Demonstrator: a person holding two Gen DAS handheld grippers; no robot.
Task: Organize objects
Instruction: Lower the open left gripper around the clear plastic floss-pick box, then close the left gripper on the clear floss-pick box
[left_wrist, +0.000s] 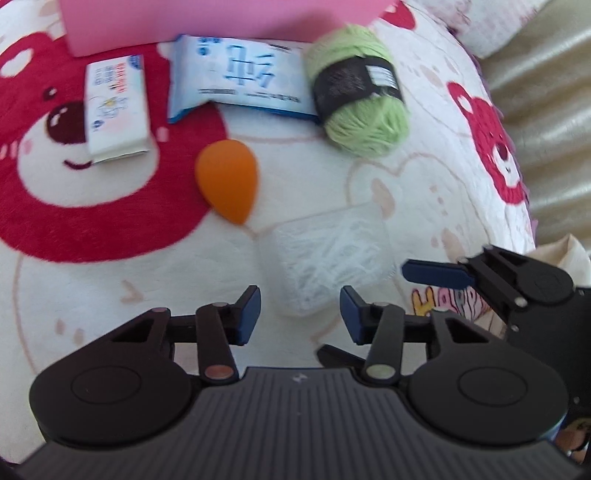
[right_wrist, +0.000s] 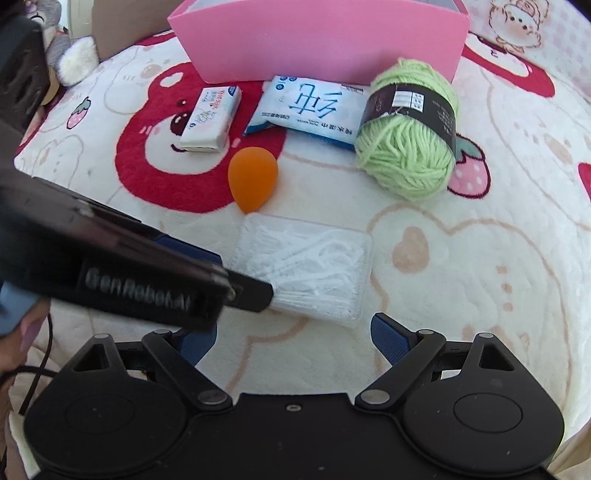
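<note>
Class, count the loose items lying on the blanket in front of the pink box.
5: tissue pack far left, wipes pack centre, green yarn right, orange sponge nearer, clear floss-pick box nearest. The pink box may hide more.

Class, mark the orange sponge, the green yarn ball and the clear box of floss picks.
orange sponge (right_wrist: 252, 180), right wrist view, middle of its rounded body
green yarn ball (right_wrist: 406, 162), right wrist view, bare strands below the label
clear box of floss picks (right_wrist: 314, 266), right wrist view, lid centre
</note>
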